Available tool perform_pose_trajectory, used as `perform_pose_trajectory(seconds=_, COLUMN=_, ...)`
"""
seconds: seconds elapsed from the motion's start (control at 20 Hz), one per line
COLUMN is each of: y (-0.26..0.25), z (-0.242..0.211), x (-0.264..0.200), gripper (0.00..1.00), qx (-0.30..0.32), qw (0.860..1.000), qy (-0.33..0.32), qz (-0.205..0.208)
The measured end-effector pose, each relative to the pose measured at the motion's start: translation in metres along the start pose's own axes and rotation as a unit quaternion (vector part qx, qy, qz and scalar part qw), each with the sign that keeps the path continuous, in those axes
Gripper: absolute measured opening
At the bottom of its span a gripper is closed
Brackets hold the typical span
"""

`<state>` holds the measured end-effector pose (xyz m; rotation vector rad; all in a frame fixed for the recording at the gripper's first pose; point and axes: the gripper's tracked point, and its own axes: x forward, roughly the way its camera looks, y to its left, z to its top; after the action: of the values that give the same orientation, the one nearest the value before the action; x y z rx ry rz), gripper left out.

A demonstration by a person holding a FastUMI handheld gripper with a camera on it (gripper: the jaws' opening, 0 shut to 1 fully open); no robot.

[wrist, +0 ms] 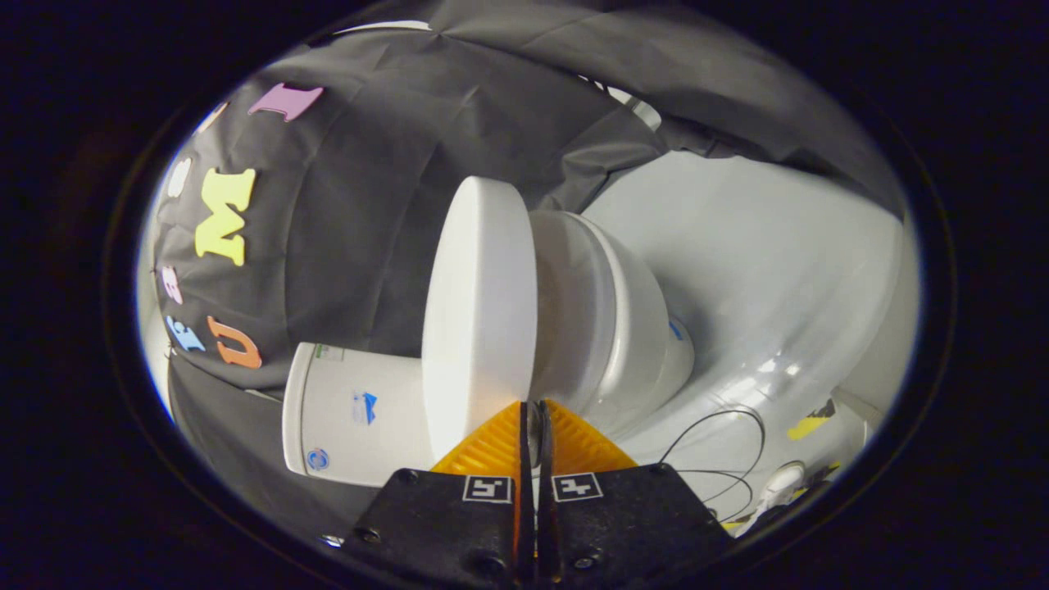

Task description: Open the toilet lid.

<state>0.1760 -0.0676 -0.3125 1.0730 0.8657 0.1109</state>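
Note:
The view is rolled on its side. The white toilet lid (479, 319) stands lifted away from the seat and bowl (610, 328), with a wedge of gap between them. The white tank (352, 410) lies beyond the lid, against the black cloth wall. My gripper (533, 407) has its orange fingers (492, 447) drawn almost together on the lid's near rim, and a thin pale sliver of that rim shows between the tips. The lid hides most of the seat's top.
A glossy white floor (778, 262) spreads past the bowl. Thin black cables (721, 451) loop over it just beyond my fingers, next to a strip of yellow-and-black tape (811, 424). The black cloth wall (369, 205) hangs close behind the tank.

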Motion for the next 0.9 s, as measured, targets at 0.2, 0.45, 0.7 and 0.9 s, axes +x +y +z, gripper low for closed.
perform_pose_trajectory(seconds=0.2, y=0.015, z=-0.001, x=-0.006, gripper=0.05, qx=-0.019, qw=1.0, qy=-0.011, qz=-0.001)
perform_pose_trajectory(seconds=0.45, y=0.035, z=-0.001, x=-0.013, gripper=0.05, qx=-0.019, qw=1.0, qy=-0.018, qz=0.018)
perform_pose_trajectory(seconds=0.7, y=0.071, z=-0.008, x=-0.023, gripper=0.05, qx=-0.06, qw=0.997, qy=-0.031, qz=0.041)
perform_pose_trajectory(seconds=0.9, y=0.09, z=-0.011, x=-0.028, gripper=0.05, qx=-0.069, qw=0.996, qy=-0.041, qz=0.045)
